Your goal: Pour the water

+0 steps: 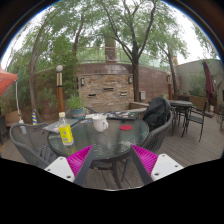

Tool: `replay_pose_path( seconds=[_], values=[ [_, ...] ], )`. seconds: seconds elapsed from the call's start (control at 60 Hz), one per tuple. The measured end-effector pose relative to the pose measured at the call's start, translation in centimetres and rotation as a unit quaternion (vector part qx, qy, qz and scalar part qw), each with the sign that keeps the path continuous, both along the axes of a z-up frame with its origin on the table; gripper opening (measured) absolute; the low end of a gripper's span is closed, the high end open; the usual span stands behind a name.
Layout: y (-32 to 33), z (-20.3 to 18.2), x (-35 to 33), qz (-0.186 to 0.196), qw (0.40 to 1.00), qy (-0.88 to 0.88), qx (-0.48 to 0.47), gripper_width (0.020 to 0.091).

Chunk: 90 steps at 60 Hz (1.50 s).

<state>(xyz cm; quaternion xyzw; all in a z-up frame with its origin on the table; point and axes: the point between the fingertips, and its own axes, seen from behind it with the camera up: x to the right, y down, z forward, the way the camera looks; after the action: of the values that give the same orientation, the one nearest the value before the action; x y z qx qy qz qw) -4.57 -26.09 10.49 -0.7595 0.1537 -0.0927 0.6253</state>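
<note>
A clear bottle with a yellow label and pale cap (65, 130) stands on the round glass table (105, 143), toward its left side. A small white cup (100, 124) sits near the table's middle, right of the bottle. My gripper (111, 160) hangs over the table's near edge, open, with nothing between its pink pads (80, 157). Both bottle and cup lie well beyond the fingertips, the bottle ahead of the left finger.
Metal chairs ring the table, one at the left (28, 142) and one draped with a dark bag at the right (158, 115). A second table with chairs (185, 108) stands further right on the wooden deck. A brick wall (105, 85) and trees close the back.
</note>
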Motion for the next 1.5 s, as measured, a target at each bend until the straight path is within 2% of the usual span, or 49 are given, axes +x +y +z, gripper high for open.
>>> replay_pose_path(
  seconds=[0.183, 0.333, 0.65, 0.9, 1.05, 1.083, 1.1, 1.133, 1.2, 1.267, 1.317, 1.35, 1.367, 1.433, 1.5],
  values=[
    [0.3, 0.6, -0.4, 0.001, 1.000, -0.019, 0.012, 0.0832],
    [2.1, 1.7, -3.6, 0.028, 0.998, -0.044, 0.043, 0.0833],
    [16.9, -0.8, -13.0, 0.088, 0.994, -0.038, 0.055, 0.0836],
    [27.3, -1.6, -16.1, 0.081, 0.994, -0.054, 0.041, 0.0835],
    [31.6, -2.6, -15.4, 0.048, 0.996, -0.067, 0.042, 0.0829],
    [32.1, -2.3, -15.9, 0.041, 0.996, -0.073, 0.040, 0.0782],
    [32.2, -2.5, -15.8, 0.036, 0.996, -0.070, 0.033, 0.0714],
    [32.2, -3.2, -15.9, 0.027, 0.997, -0.065, 0.023, 0.0482],
    [32.4, -3.3, -15.6, 0.019, 0.998, -0.058, 0.026, 0.0481],
    [32.4, -3.5, -15.4, 0.023, 0.998, -0.058, 0.025, 0.0443],
    [32.3, -3.5, -16.0, 0.030, 0.998, -0.055, 0.021, 0.0405],
    [32.3, -3.3, -15.9, 0.041, 0.998, -0.053, 0.017, 0.0404],
    [32.4, -3.1, -16.0, 0.049, 0.997, -0.055, 0.014, 0.0378],
    [32.9, -1.1, -17.0, 0.078, 0.995, -0.059, 0.029, 0.0377],
    [34.1, 3.2, -16.7, 0.098, 0.993, -0.016, 0.070, 0.0377]
  ],
)
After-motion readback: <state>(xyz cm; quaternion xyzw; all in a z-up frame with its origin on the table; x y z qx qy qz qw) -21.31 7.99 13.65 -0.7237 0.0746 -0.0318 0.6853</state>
